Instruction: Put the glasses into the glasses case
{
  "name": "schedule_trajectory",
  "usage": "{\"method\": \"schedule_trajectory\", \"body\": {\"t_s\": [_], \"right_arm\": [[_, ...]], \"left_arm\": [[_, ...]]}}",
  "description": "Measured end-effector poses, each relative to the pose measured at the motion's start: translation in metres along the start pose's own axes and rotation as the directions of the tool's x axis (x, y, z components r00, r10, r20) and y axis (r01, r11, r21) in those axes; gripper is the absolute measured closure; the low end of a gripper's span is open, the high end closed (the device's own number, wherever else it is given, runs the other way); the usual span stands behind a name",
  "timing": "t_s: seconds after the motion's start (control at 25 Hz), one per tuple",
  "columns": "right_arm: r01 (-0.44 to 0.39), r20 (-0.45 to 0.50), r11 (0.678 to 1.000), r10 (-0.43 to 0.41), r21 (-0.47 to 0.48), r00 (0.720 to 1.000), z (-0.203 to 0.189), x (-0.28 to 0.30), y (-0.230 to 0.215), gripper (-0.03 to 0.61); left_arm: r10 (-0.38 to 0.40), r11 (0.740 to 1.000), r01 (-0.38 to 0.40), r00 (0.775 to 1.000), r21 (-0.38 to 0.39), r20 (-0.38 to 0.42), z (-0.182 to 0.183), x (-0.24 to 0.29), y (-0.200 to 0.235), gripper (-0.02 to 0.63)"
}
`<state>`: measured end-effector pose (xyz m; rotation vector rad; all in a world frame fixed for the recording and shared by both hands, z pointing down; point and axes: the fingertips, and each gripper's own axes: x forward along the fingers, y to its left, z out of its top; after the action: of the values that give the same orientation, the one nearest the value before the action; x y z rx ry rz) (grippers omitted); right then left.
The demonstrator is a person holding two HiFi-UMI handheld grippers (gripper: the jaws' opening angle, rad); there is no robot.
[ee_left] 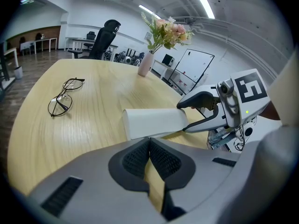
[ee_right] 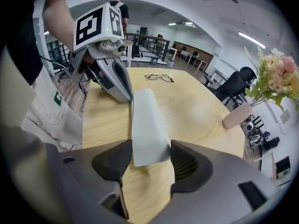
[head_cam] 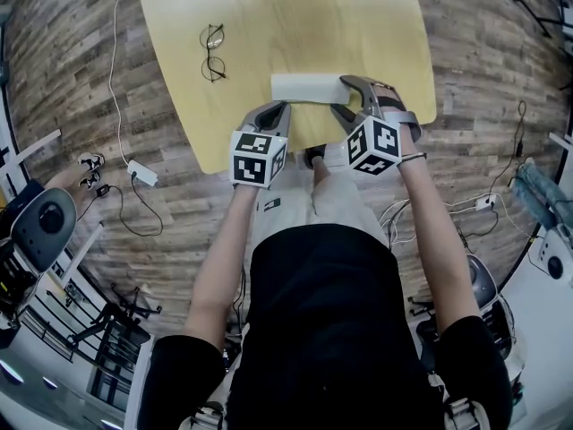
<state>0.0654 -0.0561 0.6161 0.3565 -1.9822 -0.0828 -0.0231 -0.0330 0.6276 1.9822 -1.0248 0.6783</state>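
Observation:
The thin-framed glasses (head_cam: 213, 53) lie folded open on the yellow wooden table (head_cam: 376, 25), far left of both grippers; they also show as glasses (ee_left: 63, 97) and glasses (ee_right: 159, 78). The white glasses case (head_cam: 303, 88) lies closed near the table's front edge. My right gripper (head_cam: 344, 97) straddles the case's right end; the case (ee_right: 148, 125) sits between both pads, which touch its sides, as my right gripper (ee_right: 150, 155) shows. My left gripper (head_cam: 283, 107) hangs just in front of the case's left part, its jaws (ee_left: 149, 141) shut with nothing between them.
A pink vase of flowers (ee_left: 145, 63) stands at the table's far end, also seen as the vase (ee_right: 236, 115). Cables and a white power strip (head_cam: 141, 172) lie on the wooden floor at the left. An office chair (ee_left: 103, 38) stands beyond the table.

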Motion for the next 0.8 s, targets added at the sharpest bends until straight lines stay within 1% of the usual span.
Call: {"method": "schedule_trajectory", "body": {"t_s": [0.6,0.8], "right_arm": [[-0.055,-0.004,0.998,0.055,0.010,0.998,-0.0001,-0.0006,-0.0014,0.308],[-0.084,0.010,0.995,0.084,0.054,0.996,0.0028,-0.0033,-0.0031,0.310]], "left_arm": [[-0.015,1.000,0.015,1.000,0.005,-0.009,-0.0007,0.0006,0.0001,0.591],[-0.023,1.000,0.023,1.000,-0.003,-0.013,0.0001,-0.0002,0.0001,0.591]]}}
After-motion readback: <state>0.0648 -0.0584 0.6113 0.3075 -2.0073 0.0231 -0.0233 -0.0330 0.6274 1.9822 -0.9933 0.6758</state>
